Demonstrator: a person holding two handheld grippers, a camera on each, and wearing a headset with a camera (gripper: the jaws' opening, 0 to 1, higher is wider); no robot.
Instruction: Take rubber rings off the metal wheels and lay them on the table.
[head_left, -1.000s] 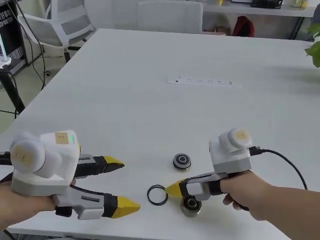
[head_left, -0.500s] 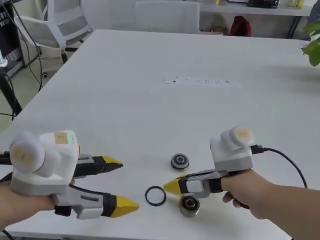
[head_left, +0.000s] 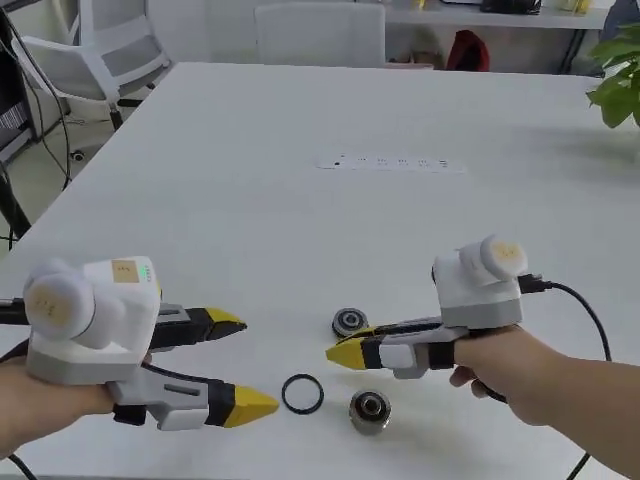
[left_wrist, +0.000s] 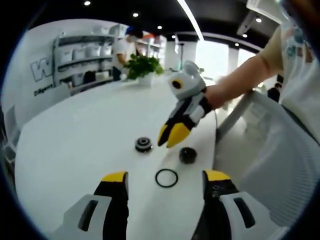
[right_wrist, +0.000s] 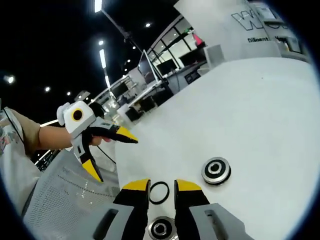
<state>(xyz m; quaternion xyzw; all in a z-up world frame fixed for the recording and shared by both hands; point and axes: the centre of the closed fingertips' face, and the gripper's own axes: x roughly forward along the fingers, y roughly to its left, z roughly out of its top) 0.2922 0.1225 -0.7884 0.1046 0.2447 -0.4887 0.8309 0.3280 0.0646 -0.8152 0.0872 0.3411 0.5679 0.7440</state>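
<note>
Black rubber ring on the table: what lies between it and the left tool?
Head view: only bare white table between the black rubber ring and left tool.

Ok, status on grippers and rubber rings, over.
Left gripper open, empty. Right gripper near-shut, empty, between two round metal wheels. One black rubber ring flat on white table. Nothing obstructing.

An office — white meeting table (head_left: 300, 200), swivel chairs (head_left: 120, 50), shelving (left_wrist: 80, 55).
</note>
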